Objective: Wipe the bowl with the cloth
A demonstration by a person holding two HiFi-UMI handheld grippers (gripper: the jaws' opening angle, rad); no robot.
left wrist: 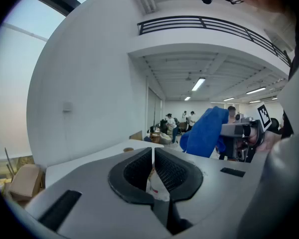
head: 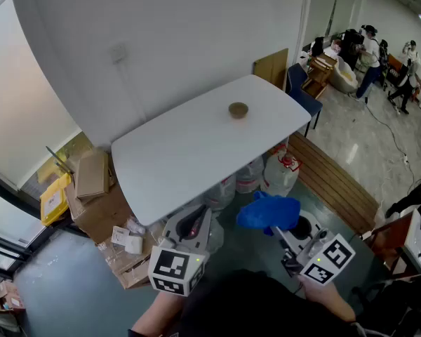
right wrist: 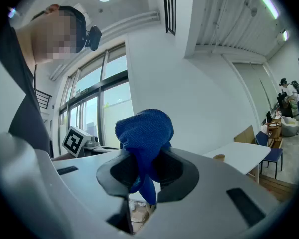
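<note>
A small brown bowl (head: 238,109) stands alone on the white table (head: 196,153), toward its far right end; it shows tiny in the left gripper view as the bowl (left wrist: 128,149) and in the right gripper view as the bowl (right wrist: 219,158). My right gripper (head: 279,225) is shut on a bunched blue cloth (head: 268,213), held off the near side of the table; the cloth (right wrist: 144,133) bulges out above the jaws. My left gripper (head: 191,225) is shut with nothing in it, also short of the table's near edge. The cloth (left wrist: 204,133) appears to its right.
Large water bottles (head: 279,170) and bags sit under the table. Cardboard boxes (head: 91,174) and a yellow parcel (head: 54,199) lie on the floor at left. A blue chair (head: 303,93) stands by the table's far end. A wooden bench (head: 333,181) is at right. People stand far off.
</note>
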